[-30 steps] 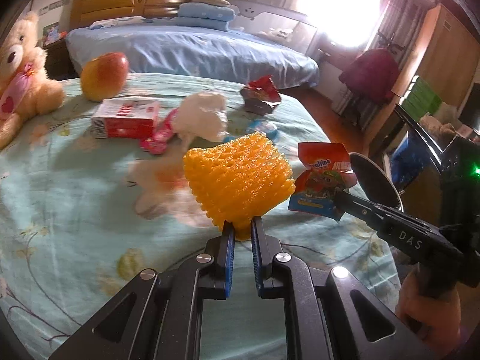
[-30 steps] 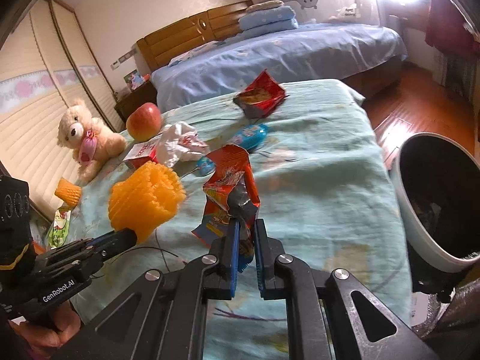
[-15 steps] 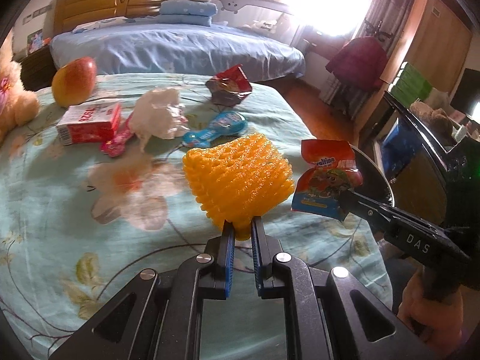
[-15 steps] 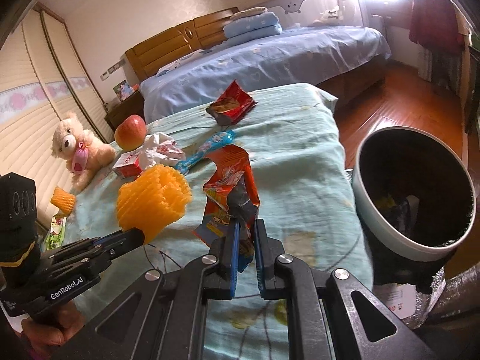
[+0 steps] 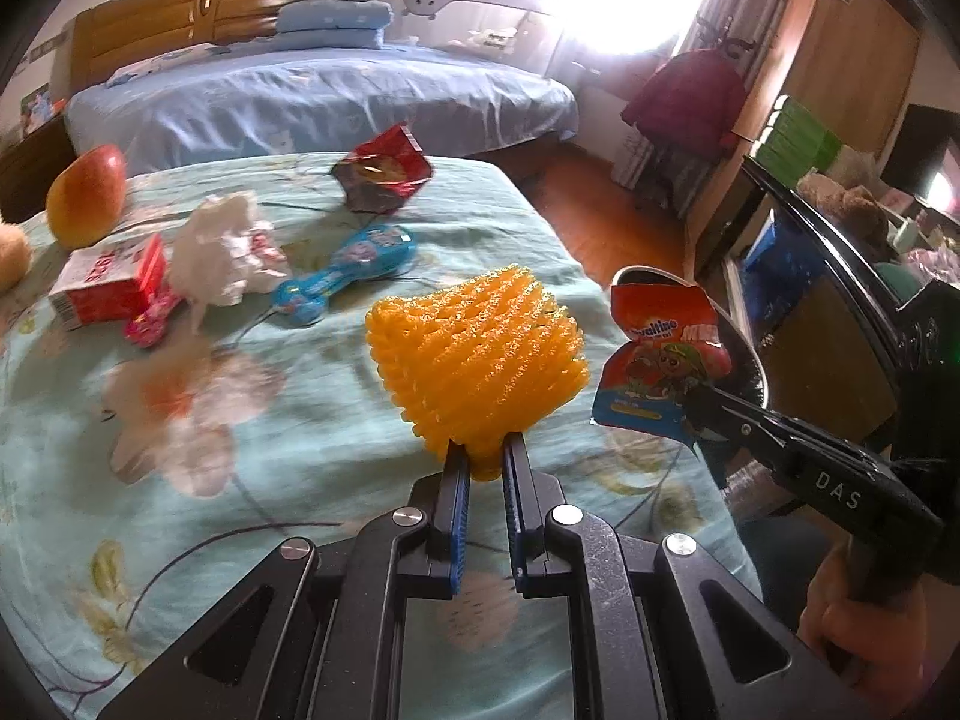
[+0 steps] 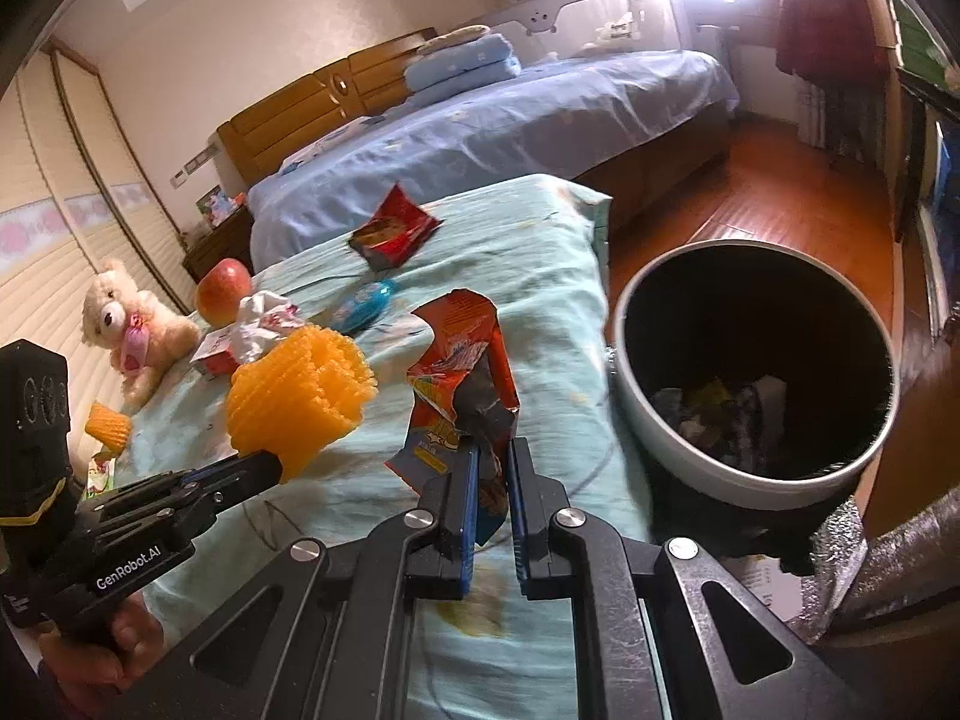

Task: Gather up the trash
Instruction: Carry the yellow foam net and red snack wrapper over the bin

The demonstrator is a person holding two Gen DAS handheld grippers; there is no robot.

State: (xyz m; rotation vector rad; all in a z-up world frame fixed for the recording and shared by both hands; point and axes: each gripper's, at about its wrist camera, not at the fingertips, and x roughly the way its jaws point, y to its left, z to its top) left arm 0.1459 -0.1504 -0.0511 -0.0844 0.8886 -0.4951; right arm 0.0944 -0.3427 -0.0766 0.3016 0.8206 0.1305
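- The left gripper [image 5: 485, 461], at lower centre of its own view, is nearly closed, its blue-padded jaws pinching the narrow bottom tip of an orange foam fruit net [image 5: 477, 363]; the net fans upward and slightly right from the pinch, lifted above the floral bedspread [image 5: 300, 408].
- From the right wrist view the same net [image 6: 300, 399] shows at left centre, its open ribbed mouth turned to the upper right.
- The right gripper [image 6: 493, 462], at lower centre of its frame, is clamped on a torn red-and-blue snack wrapper [image 6: 462, 384]; the wrapper stands roughly upright, long axis running from the jaws to the torn upper edge.
- In the left wrist view that wrapper [image 5: 657, 360] hangs at centre right, printed face toward the camera.
- A white trash bin [image 6: 678, 438] with a dark interior sits at the right of the right wrist frame, beside the bed's edge, litter visible at its bottom.
- Lying on the bedspread in the upper left of the left wrist frame: a red foil packet [image 5: 384, 171], a blue packet [image 5: 348, 270], crumpled white paper [image 5: 222, 252], a small red-and-white carton [image 5: 108, 282] and an apple [image 5: 87, 195].
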